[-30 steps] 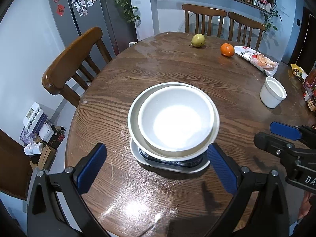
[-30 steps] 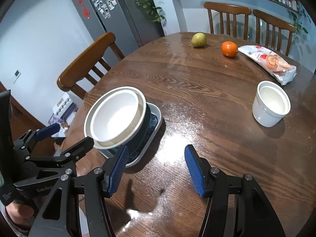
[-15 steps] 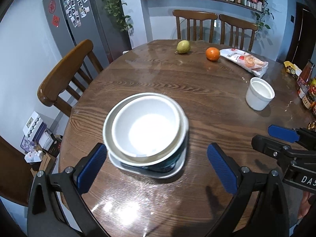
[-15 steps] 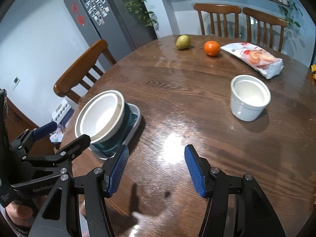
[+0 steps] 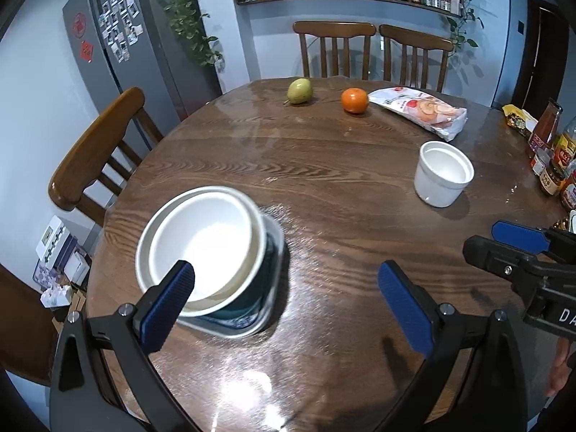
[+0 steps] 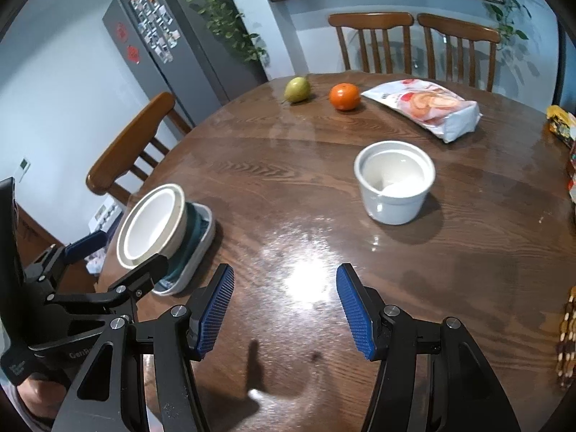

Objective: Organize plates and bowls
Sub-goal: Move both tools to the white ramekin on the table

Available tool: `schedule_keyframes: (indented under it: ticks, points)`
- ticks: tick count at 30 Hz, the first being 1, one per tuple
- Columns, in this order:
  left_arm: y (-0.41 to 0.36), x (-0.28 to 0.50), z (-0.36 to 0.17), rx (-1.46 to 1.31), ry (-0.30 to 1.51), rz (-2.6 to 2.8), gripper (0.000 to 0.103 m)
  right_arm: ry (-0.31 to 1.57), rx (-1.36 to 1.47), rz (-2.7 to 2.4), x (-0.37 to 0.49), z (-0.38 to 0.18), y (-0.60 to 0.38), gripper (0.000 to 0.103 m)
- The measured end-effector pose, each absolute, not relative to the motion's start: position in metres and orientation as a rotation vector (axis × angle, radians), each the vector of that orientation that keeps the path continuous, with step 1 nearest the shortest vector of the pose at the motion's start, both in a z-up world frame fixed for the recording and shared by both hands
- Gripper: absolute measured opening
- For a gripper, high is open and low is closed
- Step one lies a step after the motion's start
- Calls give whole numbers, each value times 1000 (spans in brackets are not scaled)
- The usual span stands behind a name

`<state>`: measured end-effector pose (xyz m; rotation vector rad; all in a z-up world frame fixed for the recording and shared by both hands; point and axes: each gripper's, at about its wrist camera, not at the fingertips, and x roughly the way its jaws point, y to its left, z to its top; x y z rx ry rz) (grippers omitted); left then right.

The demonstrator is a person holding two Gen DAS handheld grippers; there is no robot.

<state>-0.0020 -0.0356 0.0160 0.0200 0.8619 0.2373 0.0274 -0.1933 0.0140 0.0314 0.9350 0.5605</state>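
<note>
The left tool [image 5: 286,298] hangs above the table [image 5: 324,165] with its blue pads spread wide and nothing between them. The right tool [image 6: 284,309] is likewise released and empty. In the left view, the stack of dishes [image 5: 201,248] sits at about ten o'clock from the left tool, just past its left pad: two white bowls nested in a dark bowl, all on a shallow plate. The white cup [image 5: 442,172] stands alone at about two o'clock, well apart from the stack.

Judging by this, most of the sorting looks done, since the bowls and plate are already gathered into one pile; the lone cup seems to be what is left, if it belongs with them.

The right view shows the cup [image 6: 394,180] closer and almost straight ahead at twelve to one o'clock, with the stack seen from the side, so the dark bowl and plate rim are plainer. Only the left view shows the bottles [image 5: 554,158] at the table's three o'clock edge.
</note>
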Motion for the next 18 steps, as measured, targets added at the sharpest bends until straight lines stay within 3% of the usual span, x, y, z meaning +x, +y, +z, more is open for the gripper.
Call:
schedule_keyframes:
  ticks: [18]
  points:
    - [-105, 77, 13, 58, 843, 102, 102, 906, 129, 382, 80, 16, -265, 60]
